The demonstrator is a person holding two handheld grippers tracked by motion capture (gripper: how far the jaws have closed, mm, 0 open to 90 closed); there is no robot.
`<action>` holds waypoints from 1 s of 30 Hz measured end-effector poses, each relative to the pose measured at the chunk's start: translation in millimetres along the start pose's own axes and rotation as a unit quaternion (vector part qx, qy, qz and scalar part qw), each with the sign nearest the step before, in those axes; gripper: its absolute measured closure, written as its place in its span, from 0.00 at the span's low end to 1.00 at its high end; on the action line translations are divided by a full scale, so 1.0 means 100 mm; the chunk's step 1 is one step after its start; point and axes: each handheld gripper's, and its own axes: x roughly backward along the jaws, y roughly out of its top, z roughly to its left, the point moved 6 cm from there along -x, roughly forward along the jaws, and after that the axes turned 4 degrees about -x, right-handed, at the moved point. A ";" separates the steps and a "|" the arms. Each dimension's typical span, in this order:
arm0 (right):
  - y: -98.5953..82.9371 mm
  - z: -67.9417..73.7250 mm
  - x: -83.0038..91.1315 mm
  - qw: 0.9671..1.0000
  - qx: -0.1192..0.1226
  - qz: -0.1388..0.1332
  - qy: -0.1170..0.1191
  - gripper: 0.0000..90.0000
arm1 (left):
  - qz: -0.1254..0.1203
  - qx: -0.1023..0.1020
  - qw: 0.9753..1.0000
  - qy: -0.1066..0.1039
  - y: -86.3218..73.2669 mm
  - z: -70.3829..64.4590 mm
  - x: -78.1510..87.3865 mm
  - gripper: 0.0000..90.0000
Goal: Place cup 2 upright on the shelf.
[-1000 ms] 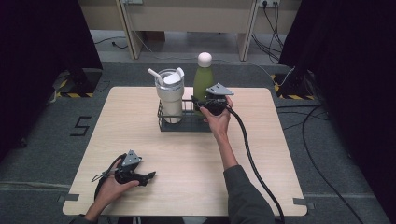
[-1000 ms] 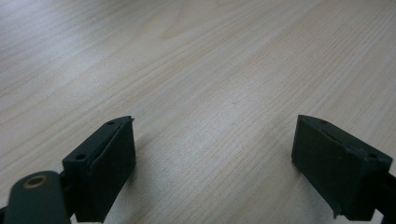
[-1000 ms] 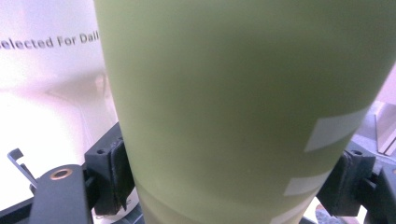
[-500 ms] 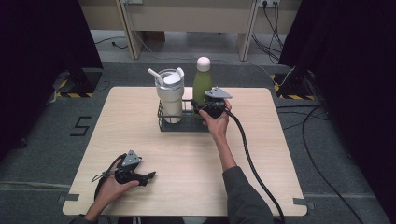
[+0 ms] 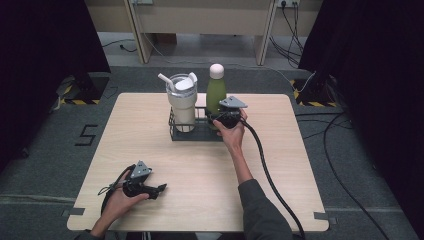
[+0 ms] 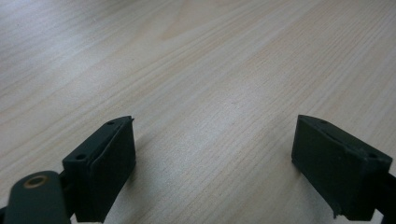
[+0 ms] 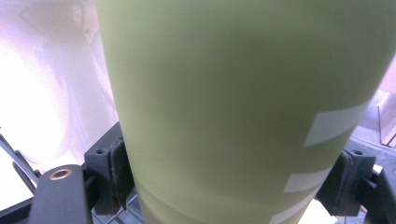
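Tumbler (image 5: 181, 102) tight beside green bottle (image 5: 216, 95); bare tabletop (image 5: 200, 170) nearer.

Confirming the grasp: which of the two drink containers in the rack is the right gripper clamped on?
The green bottle with the pale cap, not the straw tumbler.

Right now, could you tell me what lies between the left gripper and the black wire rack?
Bare pale wooden table separates the left gripper from the black wire rack, per the high view.
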 end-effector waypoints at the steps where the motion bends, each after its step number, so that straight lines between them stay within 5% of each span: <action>1: 0.00 0.00 0.00 1.000 0.002 0.000 -0.001 0.23 | 0.000 0.000 1.000 0.000 0.00 0.00 0.00 0.14; 30: -0.03 -0.04 0.09 1.000 0.002 -0.006 0.018 0.16 | 0.000 0.000 1.000 0.000 0.00 0.00 0.00 0.14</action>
